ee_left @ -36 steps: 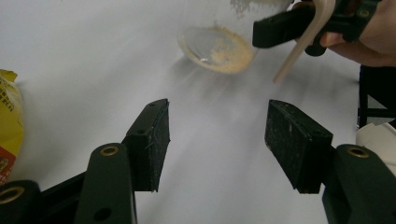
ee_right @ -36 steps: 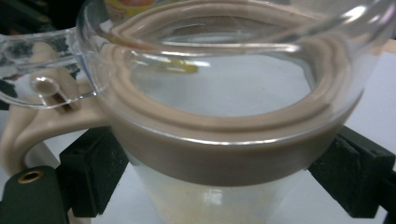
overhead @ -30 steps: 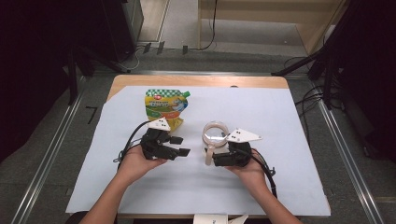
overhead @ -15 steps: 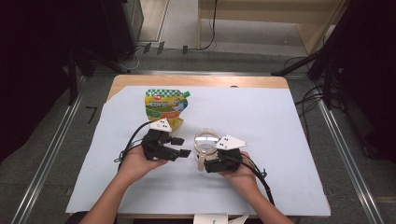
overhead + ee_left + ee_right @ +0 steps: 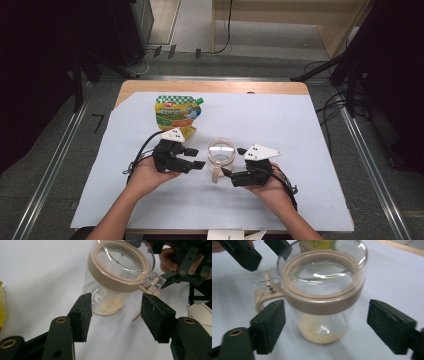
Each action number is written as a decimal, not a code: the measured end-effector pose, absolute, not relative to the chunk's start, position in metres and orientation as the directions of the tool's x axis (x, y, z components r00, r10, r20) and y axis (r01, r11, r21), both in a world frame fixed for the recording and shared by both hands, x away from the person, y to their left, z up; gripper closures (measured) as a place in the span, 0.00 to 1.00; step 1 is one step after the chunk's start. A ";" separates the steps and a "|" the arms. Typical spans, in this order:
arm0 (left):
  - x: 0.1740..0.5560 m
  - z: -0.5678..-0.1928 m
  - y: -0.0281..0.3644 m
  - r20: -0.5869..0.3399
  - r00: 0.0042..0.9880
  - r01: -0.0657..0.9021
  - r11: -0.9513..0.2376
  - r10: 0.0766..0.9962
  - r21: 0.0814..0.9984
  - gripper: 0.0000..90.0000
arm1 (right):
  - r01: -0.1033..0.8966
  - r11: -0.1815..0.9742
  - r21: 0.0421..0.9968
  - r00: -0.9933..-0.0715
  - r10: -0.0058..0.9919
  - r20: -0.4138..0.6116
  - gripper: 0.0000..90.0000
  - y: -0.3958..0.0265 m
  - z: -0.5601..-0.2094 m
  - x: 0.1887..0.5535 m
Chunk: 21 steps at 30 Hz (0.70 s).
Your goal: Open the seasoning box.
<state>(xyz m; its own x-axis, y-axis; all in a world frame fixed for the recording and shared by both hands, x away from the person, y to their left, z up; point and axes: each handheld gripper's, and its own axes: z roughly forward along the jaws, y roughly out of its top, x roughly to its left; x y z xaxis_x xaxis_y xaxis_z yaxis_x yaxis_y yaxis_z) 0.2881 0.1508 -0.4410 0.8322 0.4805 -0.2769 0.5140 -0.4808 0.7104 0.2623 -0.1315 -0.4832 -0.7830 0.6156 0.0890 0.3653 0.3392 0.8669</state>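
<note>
Jar point(image 5: 221, 155): clear, tan collar, lidded, grains at bottom; stands upright mid-bench point(image 5: 310, 130), between both tongs. Left tongs point(image 5: 196, 157) spread, just left of it, nearer. Right tongs point(image 5: 231, 170) spread, have just narrowed slightly, nothing pinched, at its near right.

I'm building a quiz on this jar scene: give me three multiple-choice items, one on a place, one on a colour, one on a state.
1. Where does the pouch lie?
A. beyond the left gripper
B. beside the right gripper
C. inside the jar

2. What colour is the band around the jar's lid?
A. blue
B. tan
C. black

3. How do the right gripper's pads stand to the jar?
A. clamped on it
B. apart on either side of it
C. shut above it

Answers: 1 A, the high view shows it at the far side; 2 B, both gripper views show the tan ring; 3 B, gaps show on both sides.
</note>
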 end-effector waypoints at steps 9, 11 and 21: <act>0.285 -0.446 0.140 -0.286 0.844 0.509 -0.508 0.454 0.695 0.52 | 0.336 0.305 0.891 -0.800 0.592 0.099 0.50 -0.149 -0.465 0.247; 0.284 -0.446 0.138 -0.280 0.851 0.500 -0.522 0.444 0.691 0.59 | 0.342 0.315 0.885 -0.805 0.585 0.103 0.58 -0.151 -0.462 0.248; 0.278 -0.448 0.121 -0.299 0.864 0.495 -0.571 0.406 0.655 1.00 | 0.449 0.308 0.839 -0.753 0.635 0.171 1.00 -0.161 -0.461 0.258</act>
<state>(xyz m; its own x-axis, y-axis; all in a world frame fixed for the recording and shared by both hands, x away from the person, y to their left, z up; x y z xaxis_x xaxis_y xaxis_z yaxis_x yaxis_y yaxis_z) 0.2778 0.1212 -0.4484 0.8636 0.4057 -0.2993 0.4952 -0.5711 0.6547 0.2582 -0.1607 -0.4612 -0.7534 0.6351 0.1707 0.4494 0.3077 0.8386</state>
